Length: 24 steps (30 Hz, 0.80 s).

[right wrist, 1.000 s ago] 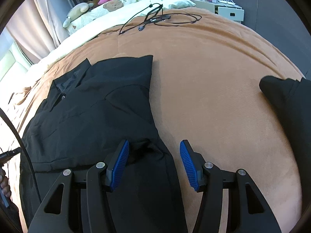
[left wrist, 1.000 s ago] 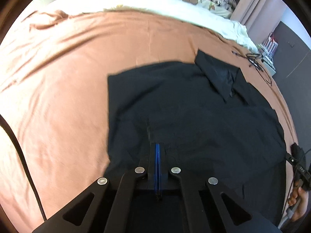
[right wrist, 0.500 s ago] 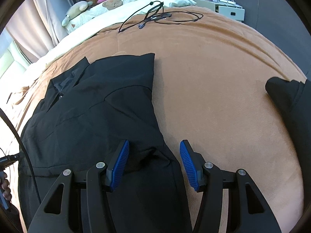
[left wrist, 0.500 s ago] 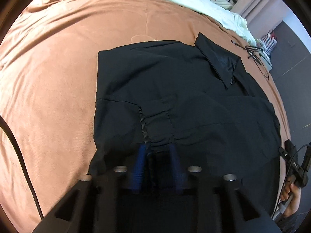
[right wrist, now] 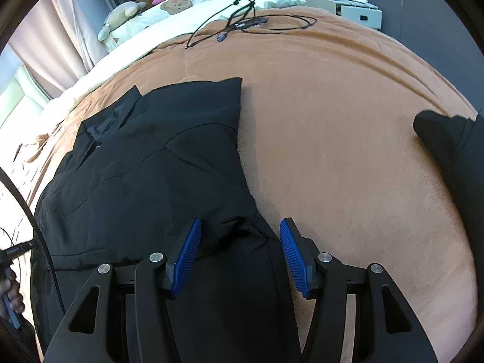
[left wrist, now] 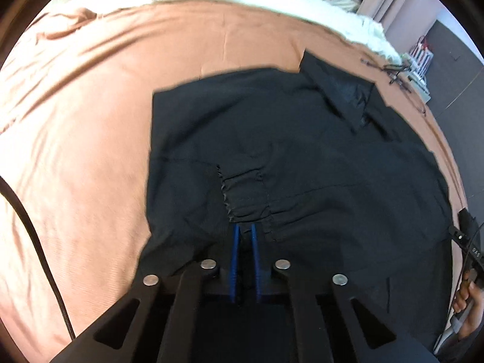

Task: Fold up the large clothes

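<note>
A black collared shirt lies spread on an orange-brown bedspread, collar at the far right in the left wrist view. My left gripper is nearly shut, blue pads a narrow gap apart, at the gathered sleeve cuff; whether cloth lies between the pads is unclear. In the right wrist view the shirt fills the left half. My right gripper is open, its jaws straddling a bunched fold at the shirt's right edge.
Black cables lie on the far bedspread. A white duvet with soft toys sits beyond. A dark-clothed limb rests at the bed's right edge. A white drawer unit stands beyond the bed.
The left gripper opened from fully shut, then narrowed to a small gap, and drew back from the gathered cuff. The right gripper stayed open over the shirt's edge.
</note>
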Tool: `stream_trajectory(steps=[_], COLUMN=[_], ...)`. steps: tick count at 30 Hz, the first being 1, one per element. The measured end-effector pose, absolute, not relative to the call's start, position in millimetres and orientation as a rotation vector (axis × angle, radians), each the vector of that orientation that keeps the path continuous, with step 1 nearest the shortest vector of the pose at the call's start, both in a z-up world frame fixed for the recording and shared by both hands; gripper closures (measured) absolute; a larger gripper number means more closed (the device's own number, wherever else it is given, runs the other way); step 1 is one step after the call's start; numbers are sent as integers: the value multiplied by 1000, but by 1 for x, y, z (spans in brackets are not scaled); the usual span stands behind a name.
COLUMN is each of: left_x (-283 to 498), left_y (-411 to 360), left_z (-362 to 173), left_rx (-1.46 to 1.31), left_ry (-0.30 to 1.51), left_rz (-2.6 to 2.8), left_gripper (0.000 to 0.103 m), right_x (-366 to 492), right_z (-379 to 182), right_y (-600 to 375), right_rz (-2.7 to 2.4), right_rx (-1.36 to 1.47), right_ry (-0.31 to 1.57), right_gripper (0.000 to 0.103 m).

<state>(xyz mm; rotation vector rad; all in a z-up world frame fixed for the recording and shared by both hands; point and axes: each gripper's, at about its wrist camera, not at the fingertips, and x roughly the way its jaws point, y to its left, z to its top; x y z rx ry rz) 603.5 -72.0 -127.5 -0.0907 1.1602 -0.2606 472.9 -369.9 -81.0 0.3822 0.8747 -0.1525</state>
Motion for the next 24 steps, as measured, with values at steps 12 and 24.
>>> stream_trajectory(steps=[12,24], left_x=[626,589], left_y=[-65,-55], left_z=[-148,-98], left_rx=[-54,-50], left_ry=[1170,1123], left_rz=[-177,-238], left_gripper=[97,92], right_x=[485,449], right_z=[-97,-51], right_y=[-360,-358], right_rz=[-166,-194], right_rx=[361,335], right_ry=[903,854], right_gripper=[51,49])
